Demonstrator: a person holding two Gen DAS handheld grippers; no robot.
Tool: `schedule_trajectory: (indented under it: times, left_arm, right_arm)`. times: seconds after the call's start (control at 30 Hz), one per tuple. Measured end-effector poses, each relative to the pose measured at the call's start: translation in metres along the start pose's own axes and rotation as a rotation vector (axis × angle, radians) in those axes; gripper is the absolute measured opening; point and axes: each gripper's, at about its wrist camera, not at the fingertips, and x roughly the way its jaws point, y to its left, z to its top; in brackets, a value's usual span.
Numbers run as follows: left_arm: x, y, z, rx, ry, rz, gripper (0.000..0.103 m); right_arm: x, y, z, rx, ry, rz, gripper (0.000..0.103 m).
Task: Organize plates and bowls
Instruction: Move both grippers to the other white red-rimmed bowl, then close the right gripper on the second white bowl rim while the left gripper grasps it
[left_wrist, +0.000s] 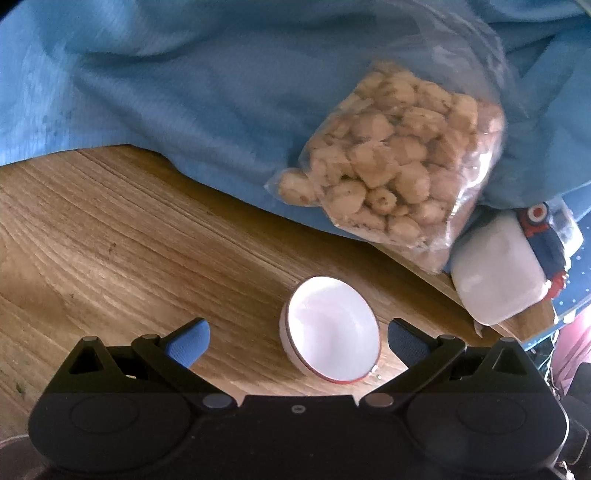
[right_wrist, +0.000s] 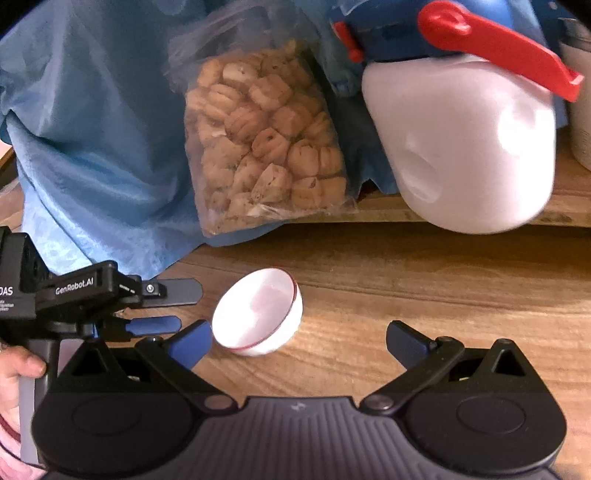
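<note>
the small white bowl (right_wrist: 258, 314) (thin red rim) lies tipped on its side on the wooden table (right_wrist: 443, 295), in front of the bag of biscuits (right_wrist: 266, 140). both the left gripper (left_wrist: 298, 341) and right gripper (right_wrist: 299, 339) stand wide apart around nothing, the left one's body reading "genrobot.ai".

Black tool (right_wrist: 299, 345) bodies with blue finger pads (left_wrist: 188, 345), silver pivot screws, white "GenRobot.AI" lettering.
</note>
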Motion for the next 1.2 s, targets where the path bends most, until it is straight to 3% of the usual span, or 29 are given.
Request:
schedule_trajectory:
  times: [0.3,0.5,0.63,0.7,0.93,1.07,1.2]
  left_arm:
    - [0.011,0.005,0.003,0.008,0.000,0.029,0.102]
    - [0.025,0.007,0.005,-0.002,0.034,0.015,0.102]
    - [0.027,0.009,0.005,0.000,0.036,-0.011,0.102]
    - [0.029,0.011,0.004,-0.010,0.036,-0.035,0.099]
    - [0.031,0.013,-0.003,-0.004,0.043,-0.071,0.075]
    - [0.032,0.010,-0.005,0.013,0.039,-0.054,0.074]
    - [0.032,0.003,-0.008,0.032,0.051,-0.053,0.066]
  right_arm:
    - [0.024,0.002,0.006,-0.006,0.028,-0.015,0.097]
    - [0.033,-0.003,0.006,0.008,0.038,-0.017,0.096]
    - [0.038,-0.002,0.006,-0.005,0.051,-0.027,0.090]
    - [0.039,-0.002,0.006,-0.006,0.054,-0.028,0.087]
    - [0.048,-0.001,0.005,-0.009,0.075,-0.019,0.071]
    - [0.051,0.001,0.006,-0.010,0.073,-0.020,0.070]
    - [0.052,0.002,0.006,-0.011,0.077,-0.010,0.067]
